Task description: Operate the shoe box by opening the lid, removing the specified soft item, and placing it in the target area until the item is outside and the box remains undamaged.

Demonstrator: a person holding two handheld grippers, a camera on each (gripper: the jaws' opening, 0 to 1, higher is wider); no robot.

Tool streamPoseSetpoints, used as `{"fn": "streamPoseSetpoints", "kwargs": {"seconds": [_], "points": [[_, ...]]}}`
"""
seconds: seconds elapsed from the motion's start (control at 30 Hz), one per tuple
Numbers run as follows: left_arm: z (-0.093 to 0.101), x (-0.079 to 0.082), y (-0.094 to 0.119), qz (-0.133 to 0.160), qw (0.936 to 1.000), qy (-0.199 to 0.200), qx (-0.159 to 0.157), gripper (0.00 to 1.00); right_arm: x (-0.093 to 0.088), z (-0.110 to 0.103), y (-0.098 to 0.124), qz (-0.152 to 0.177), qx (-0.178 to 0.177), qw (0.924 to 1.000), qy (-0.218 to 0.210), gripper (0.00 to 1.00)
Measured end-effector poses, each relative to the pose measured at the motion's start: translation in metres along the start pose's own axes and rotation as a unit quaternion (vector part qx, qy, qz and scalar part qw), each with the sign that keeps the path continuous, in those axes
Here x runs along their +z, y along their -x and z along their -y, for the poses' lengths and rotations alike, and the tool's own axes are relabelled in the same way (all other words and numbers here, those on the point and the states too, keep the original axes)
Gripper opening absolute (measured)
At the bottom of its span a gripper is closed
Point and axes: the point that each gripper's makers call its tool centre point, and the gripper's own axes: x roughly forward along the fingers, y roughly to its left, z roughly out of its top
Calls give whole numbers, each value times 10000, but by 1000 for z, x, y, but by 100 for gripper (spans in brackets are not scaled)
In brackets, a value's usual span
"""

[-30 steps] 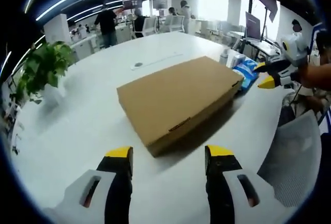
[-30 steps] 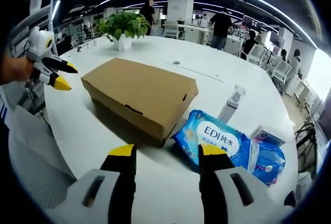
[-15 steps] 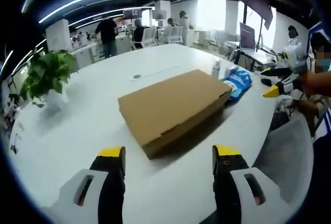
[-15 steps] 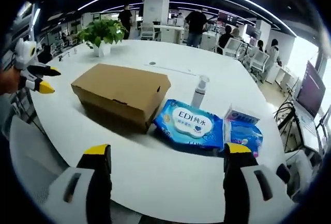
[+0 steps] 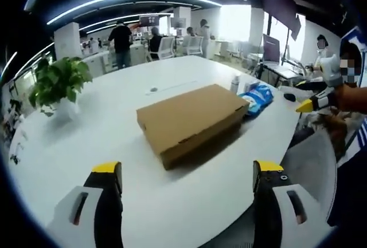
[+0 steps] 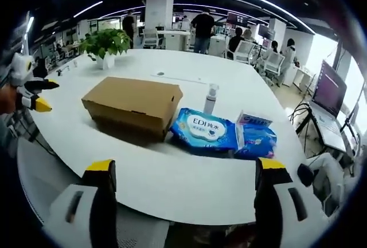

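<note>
The shoe box [image 5: 190, 121] lies shut on the white table [image 5: 86, 156], lid down. In the left gripper view the left gripper [image 5: 188, 174] hangs with jaws spread wide, well short of the box, which sits ahead between them. The right gripper [image 6: 186, 170] is likewise wide open, back from the table edge, box [image 6: 133, 103] ahead to its left. Just beside the box lie a wipes pack [image 6: 204, 129] and a spray bottle [image 6: 210, 99]; whether they touch it is hard to tell. A plant [image 6: 104, 43] stands beyond.
</note>
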Motion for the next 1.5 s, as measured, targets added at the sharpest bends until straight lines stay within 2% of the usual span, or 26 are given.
{"fn": "streamPoseSetpoints", "kwargs": {"seconds": [0.23,0.43,0.6,0.83,1.03,1.17,1.4,1.5], "points": [[10,-4,21,26,9996,-54,-277,100,-8,-3,31,-12,-290,9995,-128,96],[16,-7,32,-48,9995,-55,-294,100,-10,-4,45,19,-349,9992,-205,96],[32,-1,38,-29,9996,-98,-254,100,-13,2,51,69,-345,9991,-214,96],[57,7,45,37,9998,-130,-121,100,-24,9,62,108,-119,9997,-159,96],[75,4,48,-35,9999,-139,-16,100,-29,19,72,193,-8,9997,-137,96],[78,1,49,-106,9998,-152,91,100,-33,19,73,198,127,9997,-117,96],[90,8,48,-27,9997,-183,178,99,-35,27,76,259,227,9994,-67,96],[93,5,46,-106,9996,-155,188,99,-33,31,76,290,239,9993,-66,96]]}}
